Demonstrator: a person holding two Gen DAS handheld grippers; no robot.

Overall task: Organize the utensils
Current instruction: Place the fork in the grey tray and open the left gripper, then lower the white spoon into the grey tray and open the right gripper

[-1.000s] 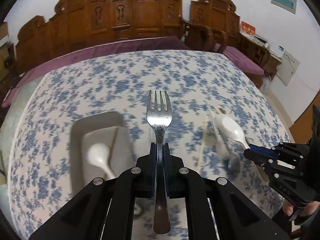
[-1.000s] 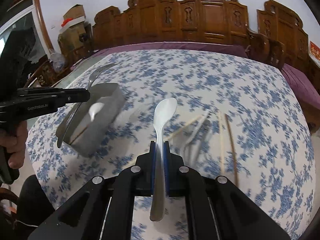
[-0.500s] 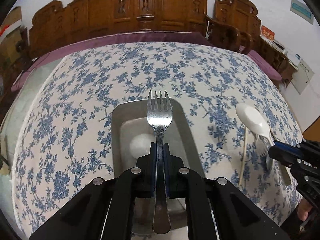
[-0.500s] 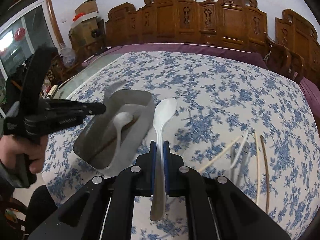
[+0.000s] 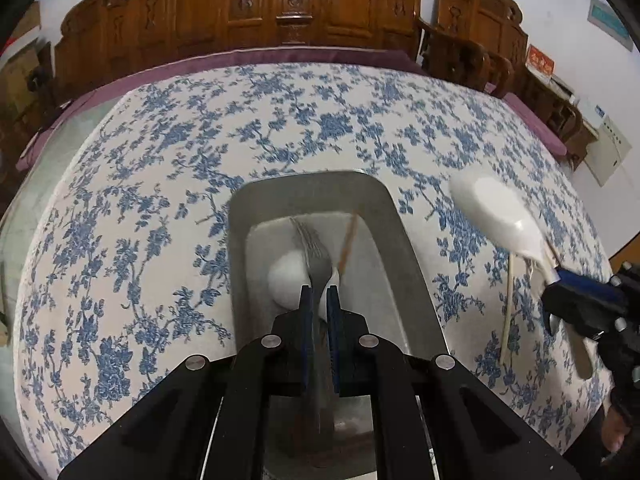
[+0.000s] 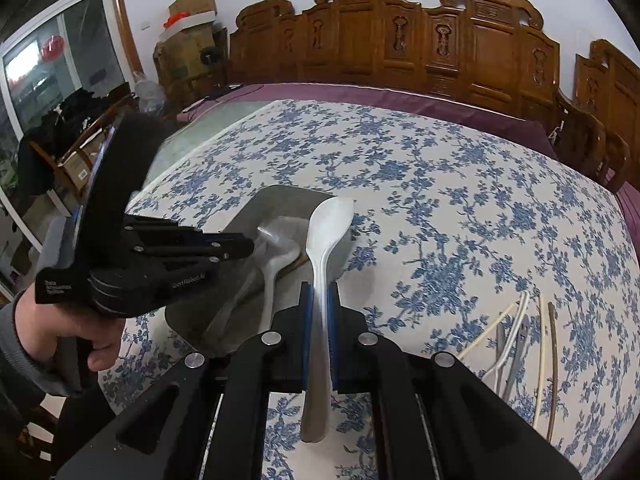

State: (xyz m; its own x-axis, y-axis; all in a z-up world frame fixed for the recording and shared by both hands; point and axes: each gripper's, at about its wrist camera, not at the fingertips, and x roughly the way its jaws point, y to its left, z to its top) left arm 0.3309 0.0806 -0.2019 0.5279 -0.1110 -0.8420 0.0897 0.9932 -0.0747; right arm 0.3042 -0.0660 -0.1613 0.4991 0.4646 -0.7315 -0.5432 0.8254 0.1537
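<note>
The left gripper [image 5: 318, 300] has its jaws clamped on a metal fork [image 5: 316, 254], whose tines point down into a grey tray [image 5: 404, 240]. The fork head is blurred and hangs over the tray floor; whether it touches the floor cannot be told. Inside the tray lie a white spoon [image 5: 286, 280], its bowl just left of the fork, and a brown chopstick [image 5: 347, 242] leaning toward the far right of the tray floor.

The right gripper [image 6: 318, 300] has its jaws clamped on the handle of a second white spoon [image 6: 326, 232], bowl pointing away and held in the air over the near right rim of the tray [image 6: 280, 196]. In the left wrist view the same spoon [image 5: 496, 216] hangs above the cloth to the right of the tray, apart from it.

The tray sits on a worktop [image 6: 460, 208] covered by a blue flowered cloth, toward its near left side as the right wrist view shows it. Near the right edge of the worktop lie loose chopsticks [image 6: 542, 344], pale and brown, with a grey utensil [image 6: 516, 356] among them; its kind is too unclear to tell.

A hand [image 6: 52, 328] in a grey sleeve holds the left gripper's grip, seen at the left of the right wrist view. Carved wooden chairs [image 6: 420, 44] stand along the far edge of the worktop
</note>
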